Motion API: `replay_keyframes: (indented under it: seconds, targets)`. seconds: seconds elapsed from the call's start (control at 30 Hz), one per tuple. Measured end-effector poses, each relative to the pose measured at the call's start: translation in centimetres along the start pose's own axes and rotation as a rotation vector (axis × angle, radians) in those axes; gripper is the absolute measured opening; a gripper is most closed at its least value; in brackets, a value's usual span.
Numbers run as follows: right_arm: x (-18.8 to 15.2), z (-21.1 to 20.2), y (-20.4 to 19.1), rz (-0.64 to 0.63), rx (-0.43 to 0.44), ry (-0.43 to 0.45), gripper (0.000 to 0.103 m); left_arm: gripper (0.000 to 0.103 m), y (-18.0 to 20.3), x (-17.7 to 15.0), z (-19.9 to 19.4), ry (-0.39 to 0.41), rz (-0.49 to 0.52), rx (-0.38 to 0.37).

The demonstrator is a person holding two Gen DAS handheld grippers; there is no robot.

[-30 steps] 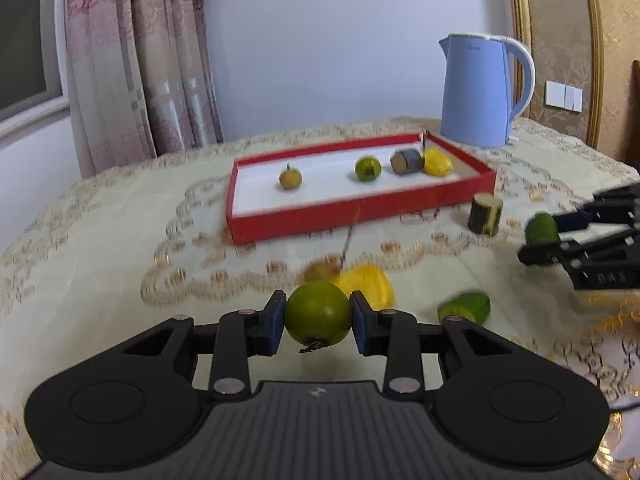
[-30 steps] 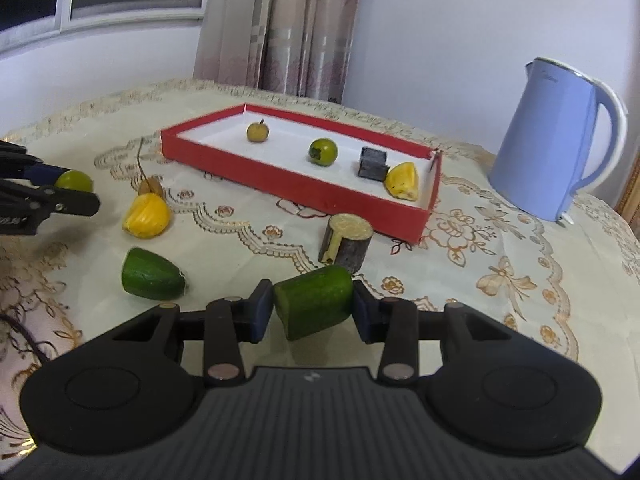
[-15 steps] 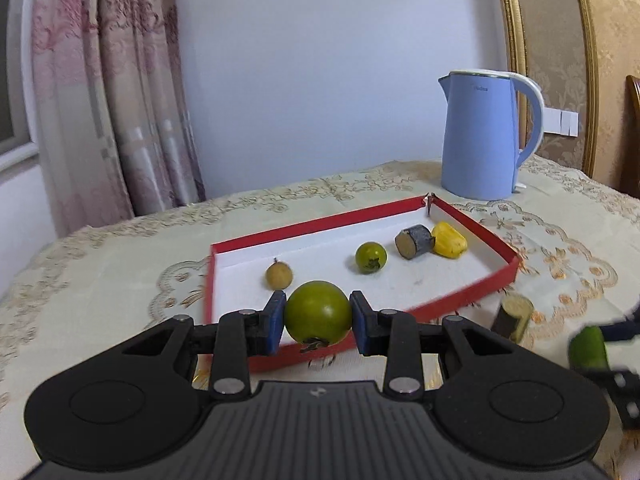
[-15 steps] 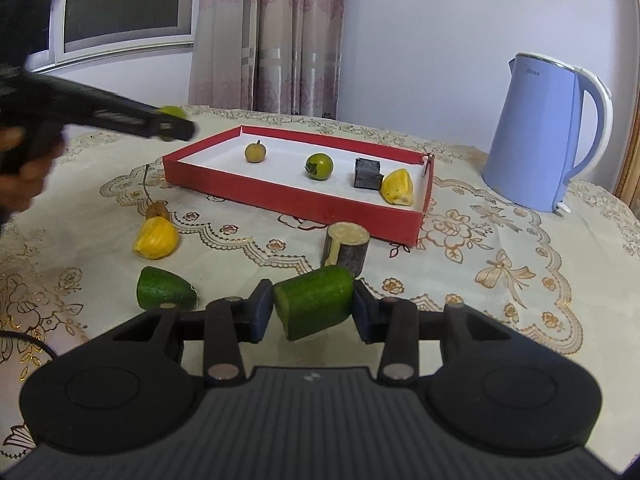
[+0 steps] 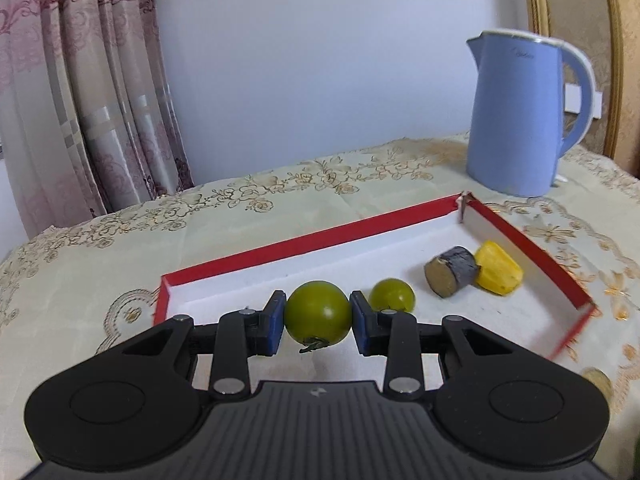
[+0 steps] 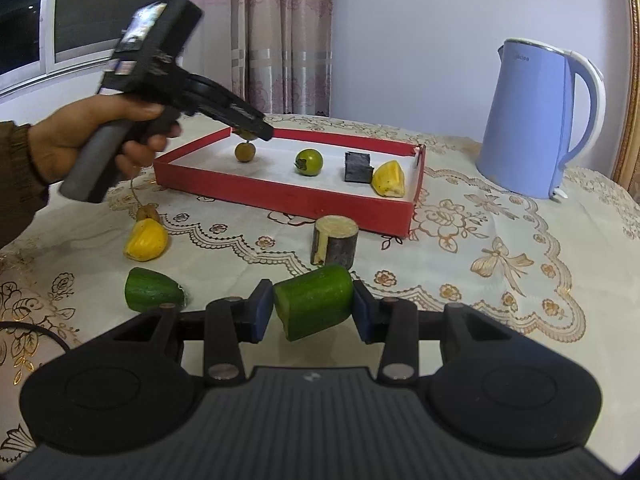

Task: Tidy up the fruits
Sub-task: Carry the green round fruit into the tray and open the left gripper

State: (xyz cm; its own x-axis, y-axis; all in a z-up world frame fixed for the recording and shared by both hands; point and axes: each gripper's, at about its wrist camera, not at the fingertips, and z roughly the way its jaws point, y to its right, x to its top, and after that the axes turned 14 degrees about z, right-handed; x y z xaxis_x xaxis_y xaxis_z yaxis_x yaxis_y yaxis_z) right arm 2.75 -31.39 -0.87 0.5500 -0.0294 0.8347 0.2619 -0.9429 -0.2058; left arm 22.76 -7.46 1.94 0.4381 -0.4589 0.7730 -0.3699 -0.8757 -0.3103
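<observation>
Left gripper clamped on round green fruit, stem end toward camera, held above near-left part of red tray, likely for drop beside matching fruit. Right gripper clamped across cucumber piece, long axis crosswise between pads, waiting over tablecloth.

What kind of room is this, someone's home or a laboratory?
Most likely a home, perhaps a dining room: a table under an embroidered tablecloth, patterned curtains beside a window, and a blue electric kettle standing by the wall.
</observation>
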Motion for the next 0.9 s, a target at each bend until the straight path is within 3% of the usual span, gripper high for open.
replay_keyframes:
  seconds: [0.4,0.63,0.77,0.9]
  targets:
    - [0.0,0.2,0.3,0.018,0.001,-0.002,0.039,0.034,-0.7,1.9,5.2,-0.097,-0.054,0.015]
    - [0.1,-0.1,0.2,0.018,-0.004,0.006,0.039,0.035,-0.7,1.8,5.4,-0.098,-0.058,0.034]
    - [0.2,-0.1,0.0,0.017,-0.003,0.007,0.039,0.055,-1.3,1.9,4.9,-0.080,-0.079,0.039]
    - [0.6,-0.2,-0.3,0.005,-0.003,0.014,0.039,0.058,-1.7,2.1,3.9,-0.064,-0.081,0.068]
